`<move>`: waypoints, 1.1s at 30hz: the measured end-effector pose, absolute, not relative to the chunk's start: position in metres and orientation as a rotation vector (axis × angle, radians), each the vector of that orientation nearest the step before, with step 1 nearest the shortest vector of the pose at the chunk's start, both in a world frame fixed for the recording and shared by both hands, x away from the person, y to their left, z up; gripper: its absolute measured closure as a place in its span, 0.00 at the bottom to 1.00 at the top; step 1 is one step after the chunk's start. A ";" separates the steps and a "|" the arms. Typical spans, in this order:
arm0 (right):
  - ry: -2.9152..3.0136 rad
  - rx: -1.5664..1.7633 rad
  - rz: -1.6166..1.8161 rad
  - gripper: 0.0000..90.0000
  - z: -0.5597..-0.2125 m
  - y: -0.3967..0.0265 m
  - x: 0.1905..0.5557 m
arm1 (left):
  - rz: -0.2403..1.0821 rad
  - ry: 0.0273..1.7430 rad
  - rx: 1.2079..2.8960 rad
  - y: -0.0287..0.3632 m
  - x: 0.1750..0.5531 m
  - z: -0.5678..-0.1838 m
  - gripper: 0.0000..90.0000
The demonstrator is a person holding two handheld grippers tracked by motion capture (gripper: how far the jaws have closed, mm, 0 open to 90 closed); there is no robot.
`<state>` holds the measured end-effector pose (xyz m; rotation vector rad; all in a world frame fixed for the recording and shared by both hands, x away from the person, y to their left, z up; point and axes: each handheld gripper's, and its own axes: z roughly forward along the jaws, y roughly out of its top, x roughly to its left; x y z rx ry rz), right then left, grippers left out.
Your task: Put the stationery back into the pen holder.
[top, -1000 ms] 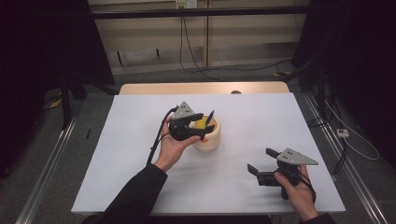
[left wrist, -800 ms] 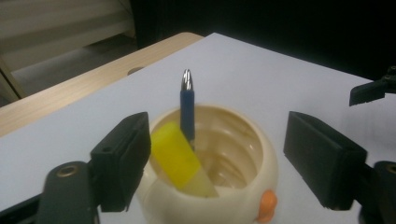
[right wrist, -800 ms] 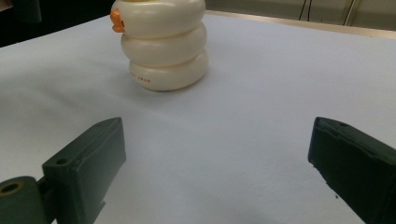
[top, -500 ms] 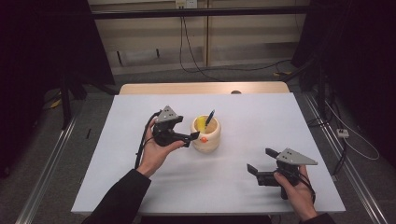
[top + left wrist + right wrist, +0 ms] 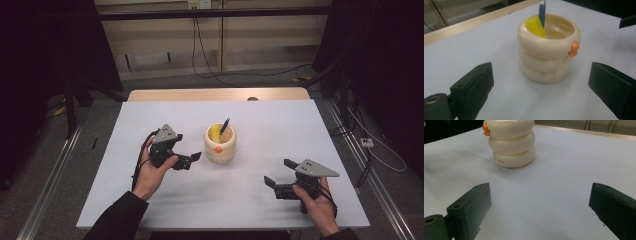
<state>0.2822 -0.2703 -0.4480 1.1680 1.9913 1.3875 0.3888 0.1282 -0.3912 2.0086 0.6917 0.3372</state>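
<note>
1. Risk first: we judge the cream holder of three stacked rings with an orange knob (image 5: 220,144) easy to topple, since a blue pen (image 5: 224,125) and a yellow card-like piece (image 5: 214,132) stand in it and lean on its rim.
2. Our left gripper (image 5: 192,159) sits just beside the holder on the white table (image 5: 280,125). Its jaws have just been opening and now stand wide, with nothing between them; the left gripper view has the holder (image 5: 548,47) ahead, clear of both pads.
3. Our right gripper (image 5: 278,173) rests well apart, near the table's front right, jaws spread wide and empty, with the holder (image 5: 511,142) farther off.
4. If we swing the left gripper back carelessly, a jaw could clip the holder's side and slide or tip it.
5. If we grab at the pen (image 5: 541,11) from a slant, we could lever the holder over or flick the yellow piece (image 5: 536,26) out.
</note>
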 end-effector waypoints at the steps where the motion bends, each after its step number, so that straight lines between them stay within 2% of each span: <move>1: 1.992 1.167 1.386 0.05 -0.448 -0.270 0.282 | 0.343 0.686 2.003 0.130 0.386 -0.392 0.07; 15: 2.001 1.163 1.377 0.05 -0.449 -0.267 0.283 | 0.367 0.822 1.989 0.170 0.363 -0.407 0.07; 23: 1.997 1.160 1.377 0.05 -0.449 -0.268 0.284 | 0.387 0.829 2.026 0.186 0.347 -0.419 0.07; 33: 2.013 1.148 1.351 0.05 -0.450 -0.267 0.283 | 0.394 0.910 1.941 0.205 0.333 -0.434 0.07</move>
